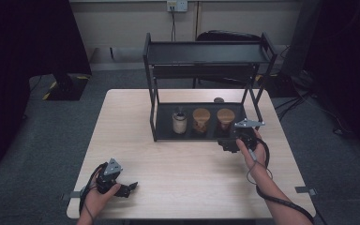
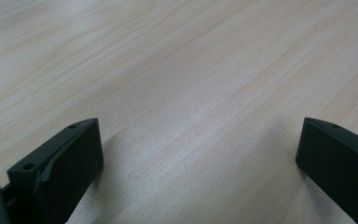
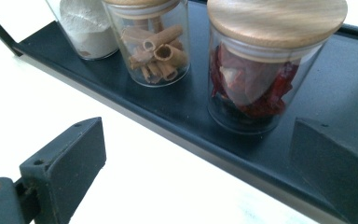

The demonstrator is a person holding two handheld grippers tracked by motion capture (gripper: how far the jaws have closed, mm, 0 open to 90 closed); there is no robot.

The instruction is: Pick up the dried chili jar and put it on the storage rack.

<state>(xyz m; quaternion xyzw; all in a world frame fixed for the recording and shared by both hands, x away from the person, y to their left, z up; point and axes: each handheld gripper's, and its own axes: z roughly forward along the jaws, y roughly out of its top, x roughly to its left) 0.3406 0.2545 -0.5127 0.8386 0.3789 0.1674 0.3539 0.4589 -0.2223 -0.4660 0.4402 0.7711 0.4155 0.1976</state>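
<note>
Chili jar (image 3: pixel 272 70), wooden-lidded, stood rightmost on the rack's bottom shelf (image 3: pixel 135 100), w/ right claw (image 1: pixel 232 142) wide open just in front, nothing held. Probable pick; best to go in level, jaws either side, clear of the shelf lip. Cinnamon jar (image 3: pixel 151 39) sat close beside; rack post (image 1: pixel 257 101) near. Left claw (image 1: pixel 124 189) rested wide apart on the bench (image 2: pixel 177 70).

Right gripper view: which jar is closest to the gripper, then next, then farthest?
1. Red chili jar, right, just ahead of the open right gripper.
2. Cinnamon stick jar, middle, farther back.
3. White powder jar, far left corner.
</note>
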